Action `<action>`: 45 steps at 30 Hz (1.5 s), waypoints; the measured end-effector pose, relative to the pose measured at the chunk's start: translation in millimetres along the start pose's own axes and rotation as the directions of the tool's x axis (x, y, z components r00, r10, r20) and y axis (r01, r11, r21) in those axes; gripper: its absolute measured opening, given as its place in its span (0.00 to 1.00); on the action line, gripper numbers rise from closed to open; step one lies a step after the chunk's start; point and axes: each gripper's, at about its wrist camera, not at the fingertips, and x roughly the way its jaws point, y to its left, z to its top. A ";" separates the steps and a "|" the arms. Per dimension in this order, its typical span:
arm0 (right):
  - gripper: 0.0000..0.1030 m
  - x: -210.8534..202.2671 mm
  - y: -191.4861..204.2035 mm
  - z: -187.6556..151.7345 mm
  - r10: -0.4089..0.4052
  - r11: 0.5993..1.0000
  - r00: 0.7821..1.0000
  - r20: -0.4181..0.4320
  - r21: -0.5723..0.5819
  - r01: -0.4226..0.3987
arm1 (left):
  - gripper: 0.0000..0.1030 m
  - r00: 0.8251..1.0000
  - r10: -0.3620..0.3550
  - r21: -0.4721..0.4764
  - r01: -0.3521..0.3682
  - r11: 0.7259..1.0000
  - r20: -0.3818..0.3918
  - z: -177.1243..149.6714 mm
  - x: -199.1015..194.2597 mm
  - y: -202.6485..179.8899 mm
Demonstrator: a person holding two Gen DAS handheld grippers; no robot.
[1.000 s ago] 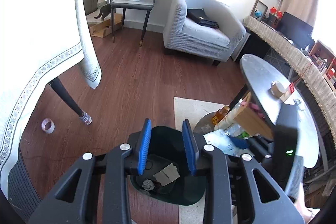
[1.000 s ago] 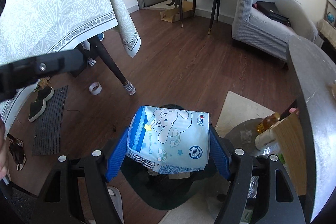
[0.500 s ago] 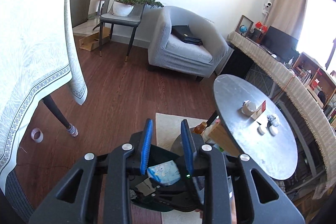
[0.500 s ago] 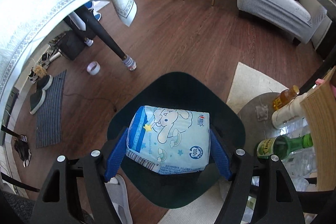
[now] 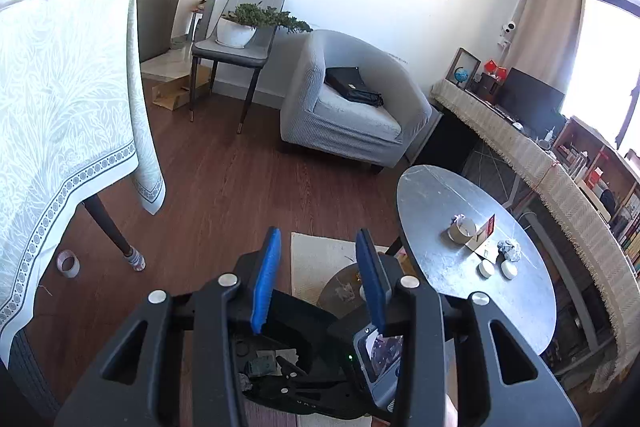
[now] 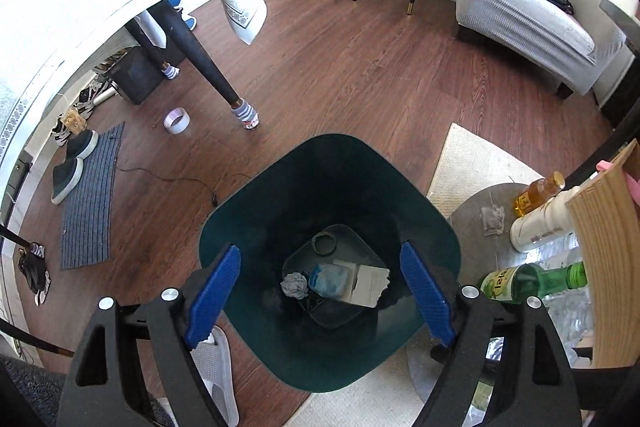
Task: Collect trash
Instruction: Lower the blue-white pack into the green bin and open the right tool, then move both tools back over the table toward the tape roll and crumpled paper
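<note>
Gone from between the right gripper's blue pads is the pale blue tissue pack, which a second ago was clamped there above the bin; it now lies at the bottom of the dark green bin, between a crumpled paper ball and a white card, with a ring near the far edge of the bin floor; the right jaws are opening wide with nothing between them, hanging directly over the bin mouth; the left gripper has lifted away from the bin and now looks across the room, its jaws opening to a middling gap, also empty; so this piece is collected; what is left, as far as can be judged, sits on the round grey table: a crumpled wad near its right edge, a small scrap beside a paper cup toward the middle, and perhaps the two white discs.
</note>
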 end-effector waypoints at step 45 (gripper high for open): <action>0.53 -235.9 -227.2 -72.0 -0.259 0.946 0.900 0.350 0.279 0.163 | 0.57 0.981 -0.187 0.254 0.196 0.947 -0.058 -19.0 114.5 -202.6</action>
